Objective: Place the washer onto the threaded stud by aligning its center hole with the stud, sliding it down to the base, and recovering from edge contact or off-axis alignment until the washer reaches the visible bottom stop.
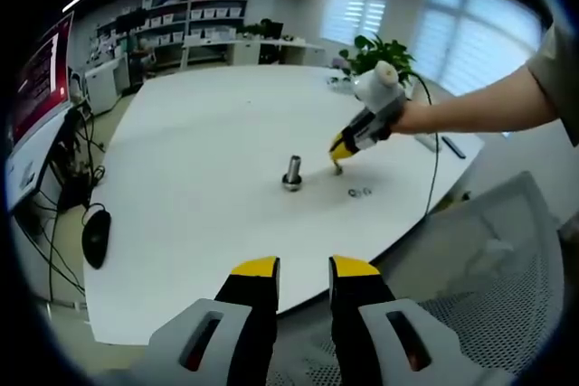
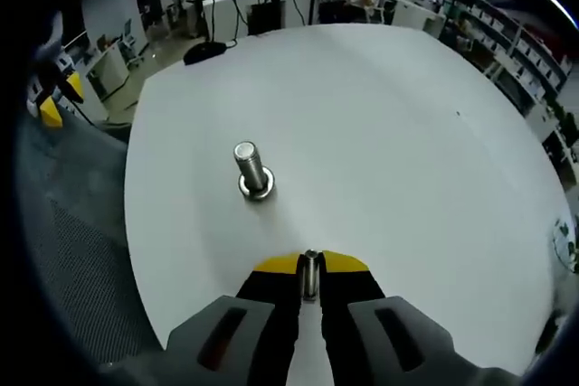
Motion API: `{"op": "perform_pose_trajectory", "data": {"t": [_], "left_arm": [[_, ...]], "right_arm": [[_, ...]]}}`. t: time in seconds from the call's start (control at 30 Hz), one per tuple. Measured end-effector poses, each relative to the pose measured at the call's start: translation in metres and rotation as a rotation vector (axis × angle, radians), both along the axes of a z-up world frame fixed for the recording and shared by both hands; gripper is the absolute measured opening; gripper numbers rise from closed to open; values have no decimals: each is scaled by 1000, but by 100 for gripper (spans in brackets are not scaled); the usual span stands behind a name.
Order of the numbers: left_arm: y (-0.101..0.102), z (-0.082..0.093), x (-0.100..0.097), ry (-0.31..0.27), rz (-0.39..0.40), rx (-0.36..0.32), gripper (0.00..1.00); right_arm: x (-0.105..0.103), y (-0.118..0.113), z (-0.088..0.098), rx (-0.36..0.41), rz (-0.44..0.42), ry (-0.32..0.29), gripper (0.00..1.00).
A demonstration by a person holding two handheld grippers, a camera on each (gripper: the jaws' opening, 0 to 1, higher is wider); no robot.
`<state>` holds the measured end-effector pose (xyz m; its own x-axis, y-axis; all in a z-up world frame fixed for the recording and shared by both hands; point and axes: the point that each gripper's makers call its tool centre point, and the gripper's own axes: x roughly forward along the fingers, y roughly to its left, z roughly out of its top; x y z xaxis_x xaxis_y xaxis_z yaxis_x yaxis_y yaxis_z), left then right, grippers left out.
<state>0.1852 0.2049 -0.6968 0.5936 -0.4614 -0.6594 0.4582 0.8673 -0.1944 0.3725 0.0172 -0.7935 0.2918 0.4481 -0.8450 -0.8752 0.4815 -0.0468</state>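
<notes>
Washer (image 2: 309, 275) is seen pinched edge-on between the yellow-tipped jaws of the right gripper (image 2: 309, 270), which are closed onto it with only its thin rim showing. It is held in the air short of the threaded stud (image 2: 251, 169), which stands upright on its wide base on the white table (image 2: 407, 133), well apart from the jaws. In the left gripper view, the right gripper (image 1: 338, 158) is seen held by a hand (image 1: 412, 117) just beside the stud (image 1: 292, 172), with two spare washers (image 1: 360, 192) lying near on the table. The left gripper (image 1: 304, 270) is held back over the near table edge, jaws parted a little and gripping nothing.

For the step in hand, the washer should be tipped flat so its hole faces the stud top, then centred over the axis before being lowered. If the rim catches on the threads, a slight lift and re-centring is better judged than pressing down.
</notes>
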Motion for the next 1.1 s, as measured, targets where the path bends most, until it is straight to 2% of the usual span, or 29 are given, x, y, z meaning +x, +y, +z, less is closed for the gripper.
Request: {"op": "perform_pose_trajectory", "data": {"t": [0.4,0.67,1.1], "left_arm": [[0,-1,-1,5,-4,6,19],[0,-2,-1,6,-3,8,19],[0,-2,-2,9,-5,11,19]], "right_arm": [[-3,-8,4,32,-32,-25,9],[-13,-3,12,62,-48,-31,9],[-13,4,15,52,-27,-20,9]]}}
